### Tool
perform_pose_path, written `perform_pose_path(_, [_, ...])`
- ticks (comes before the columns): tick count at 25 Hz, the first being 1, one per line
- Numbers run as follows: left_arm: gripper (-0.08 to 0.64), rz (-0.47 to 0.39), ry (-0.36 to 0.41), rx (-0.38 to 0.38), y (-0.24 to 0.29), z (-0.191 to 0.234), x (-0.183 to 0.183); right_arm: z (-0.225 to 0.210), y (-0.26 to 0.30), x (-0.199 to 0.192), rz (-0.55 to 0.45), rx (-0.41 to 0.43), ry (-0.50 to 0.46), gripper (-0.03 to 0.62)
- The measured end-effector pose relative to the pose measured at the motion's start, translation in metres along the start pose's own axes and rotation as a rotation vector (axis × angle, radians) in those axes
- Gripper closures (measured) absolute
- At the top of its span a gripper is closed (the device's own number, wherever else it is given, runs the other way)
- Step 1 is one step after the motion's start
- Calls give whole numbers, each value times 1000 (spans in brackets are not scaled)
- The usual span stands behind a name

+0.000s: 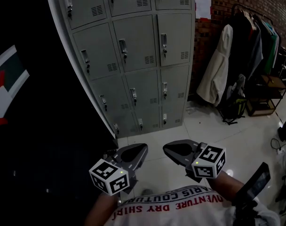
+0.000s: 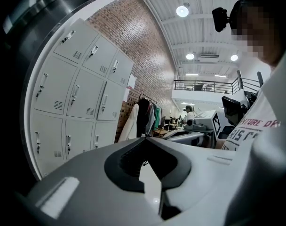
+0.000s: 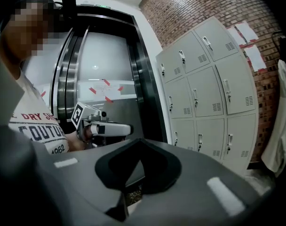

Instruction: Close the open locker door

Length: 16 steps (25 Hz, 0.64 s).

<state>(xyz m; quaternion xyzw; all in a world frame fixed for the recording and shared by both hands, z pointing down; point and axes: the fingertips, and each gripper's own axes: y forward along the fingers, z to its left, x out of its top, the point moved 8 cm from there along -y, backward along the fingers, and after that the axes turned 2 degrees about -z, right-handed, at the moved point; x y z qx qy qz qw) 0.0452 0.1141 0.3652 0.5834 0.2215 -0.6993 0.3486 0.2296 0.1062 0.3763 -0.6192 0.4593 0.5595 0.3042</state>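
Observation:
A bank of grey lockers (image 1: pixel 133 46) stands ahead against a brick wall; every door I can see looks flush, none visibly ajar. The lockers also show in the left gripper view (image 2: pixel 77 98) and the right gripper view (image 3: pixel 204 88). Both grippers hang low near my body, well short of the lockers. My left gripper (image 1: pixel 142 149) (image 2: pixel 144 138) is shut with nothing in it. My right gripper (image 1: pixel 167 149) (image 3: pixel 138 141) is shut and empty too. Their tips point toward each other, a small gap apart.
A dark metal doorway (image 1: pixel 35 135) fills the left side. A clothes rack (image 1: pixel 249 36) with a white coat (image 1: pixel 218 69) and a bag (image 1: pixel 234 108) stands right of the lockers. Cables (image 1: pixel 283 149) lie on the white tiled floor (image 1: pixel 223 140).

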Motion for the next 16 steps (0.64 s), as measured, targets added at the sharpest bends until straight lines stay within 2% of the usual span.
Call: perform_pose_path(16, [555, 25, 27, -16, 6, -13, -2, 2, -4, -2, -8, 8, 9, 598])
